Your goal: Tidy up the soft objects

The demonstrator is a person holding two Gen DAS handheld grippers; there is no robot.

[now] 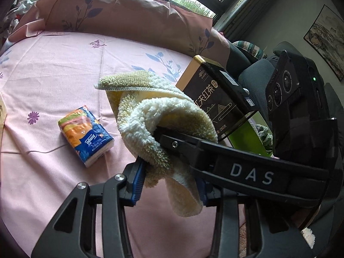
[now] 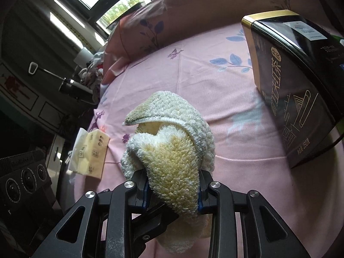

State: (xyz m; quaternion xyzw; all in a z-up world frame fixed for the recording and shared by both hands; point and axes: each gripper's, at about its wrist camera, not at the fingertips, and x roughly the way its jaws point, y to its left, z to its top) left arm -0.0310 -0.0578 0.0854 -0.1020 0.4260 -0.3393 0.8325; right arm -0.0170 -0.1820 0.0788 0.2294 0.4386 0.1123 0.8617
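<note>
A fluffy cream-and-yellow towel (image 1: 163, 116) hangs bunched above the pink bed sheet (image 1: 53, 75). My left gripper (image 1: 169, 187) is shut on its lower folds, with the blue pads pressing in from both sides. From the right, a black finger (image 1: 193, 148) of the right gripper marked DAS reaches into the same bundle. In the right wrist view the towel (image 2: 172, 150) fills the jaws of my right gripper (image 2: 173, 193), which is shut on it. Under the towel there, a finger (image 2: 154, 221) of the left gripper pokes through.
A blue and orange tissue pack (image 1: 86, 135) lies on the sheet left of the towel. A black tea box (image 1: 217, 99) (image 2: 296, 86) stands at the right, with a green box (image 1: 247, 137) behind it. A beige tissue pack (image 2: 90, 157) sits near the bed edge. A pink pillow (image 1: 120, 10) lines the far side.
</note>
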